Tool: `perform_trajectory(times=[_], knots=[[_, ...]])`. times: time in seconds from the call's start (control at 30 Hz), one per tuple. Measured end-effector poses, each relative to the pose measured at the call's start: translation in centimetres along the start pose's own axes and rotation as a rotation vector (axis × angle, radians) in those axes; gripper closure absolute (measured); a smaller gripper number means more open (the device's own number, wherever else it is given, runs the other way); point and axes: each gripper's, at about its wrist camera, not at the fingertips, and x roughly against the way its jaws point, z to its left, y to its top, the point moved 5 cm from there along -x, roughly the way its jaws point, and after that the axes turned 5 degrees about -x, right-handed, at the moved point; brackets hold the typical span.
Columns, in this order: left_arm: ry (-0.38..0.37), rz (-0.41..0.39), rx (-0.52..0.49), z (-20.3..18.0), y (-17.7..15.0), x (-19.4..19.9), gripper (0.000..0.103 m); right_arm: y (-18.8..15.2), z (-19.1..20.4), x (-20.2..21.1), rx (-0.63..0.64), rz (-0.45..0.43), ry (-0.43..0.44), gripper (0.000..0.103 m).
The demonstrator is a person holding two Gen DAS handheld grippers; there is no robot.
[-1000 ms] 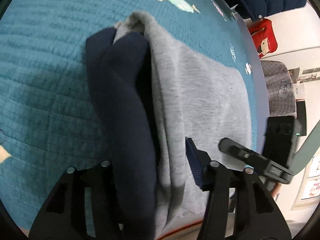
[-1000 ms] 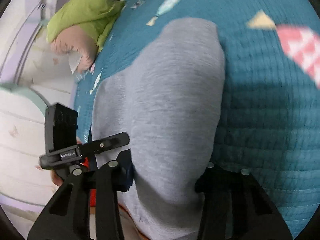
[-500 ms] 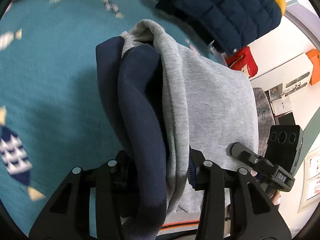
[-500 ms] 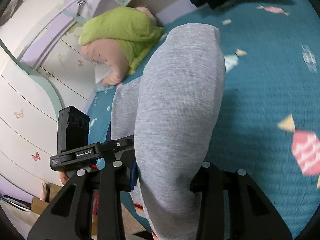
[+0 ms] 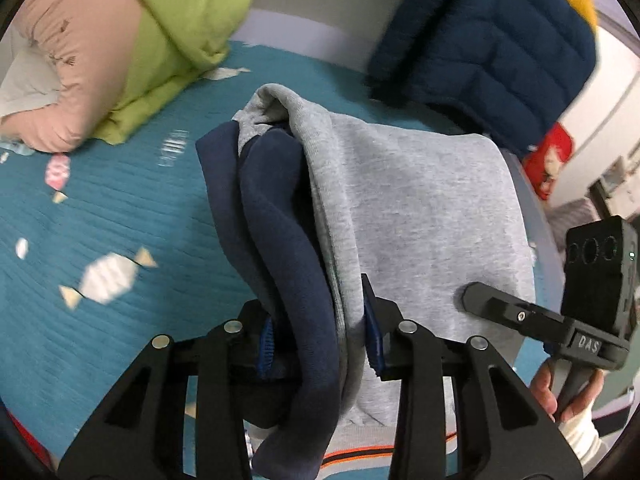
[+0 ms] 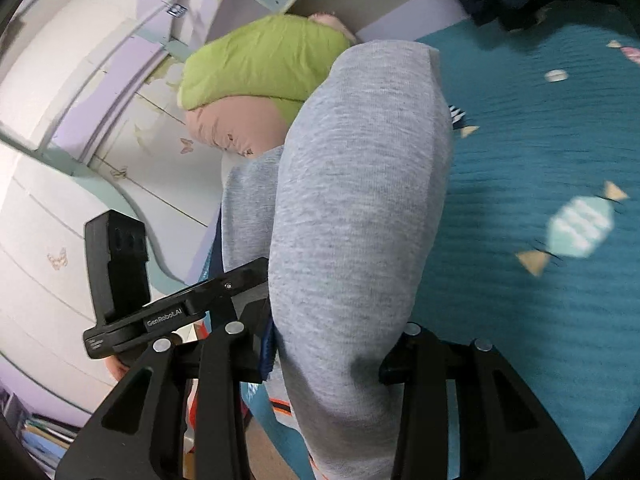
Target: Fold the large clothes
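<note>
A folded grey sweatshirt [image 5: 420, 208] with navy sleeves [image 5: 280, 240] and an orange-striped hem hangs lifted over the teal bed [image 5: 100, 220]. My left gripper [image 5: 320, 344] has the bundled navy and grey edge between its blue pads, and its jaws are closing on it. In the right wrist view, the grey sweatshirt [image 6: 360, 184] drapes over my right gripper [image 6: 328, 356], which is shut on a thick grey fold. Each view also shows the other gripper's body: the right gripper's body [image 5: 592, 288] held by a hand, and the left gripper's body [image 6: 120, 272] at the left.
A rolled green and pink duvet [image 5: 140, 40] lies at the head of the bed. A navy puffer jacket [image 5: 480, 40] hangs at the far right, with a red bag [image 5: 548, 160] below it. White and lilac cabinets [image 6: 60, 120] stand beside the bed.
Both grippers rose with the sweatshirt and carried it toward the head of the bed, so the duvet and jacket came into view. The left jaws narrowed onto the bundled edge.
</note>
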Motion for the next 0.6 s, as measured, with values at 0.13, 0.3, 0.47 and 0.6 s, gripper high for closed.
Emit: perform_trajectory(times=[0.13, 0.3, 0.47, 0.6], knots=[[0.096, 0.068, 0.023, 6.7, 1.8, -3.6, 0.056, 2.1, -1.8, -5.4, -0.151, 0.071, -0.066, 0.041], [0.243, 0.069, 0.103, 13.9, 0.9, -6.0, 0.038, 2.2, -7.0, -7.6, -0.337, 0.069, -0.209, 0.038], [0.200, 0.046, 0.106, 14.4, -1.3, -7.0, 0.038, 3.3, -5.6, -4.0, -0.115, -0.187, -0.304, 0.035], [0.069, -0.005, 0.078, 10.6, -1.9, -8.5, 0.042, 2.8, -3.5, -5.2, 0.131, -0.205, -0.371, 0.037]])
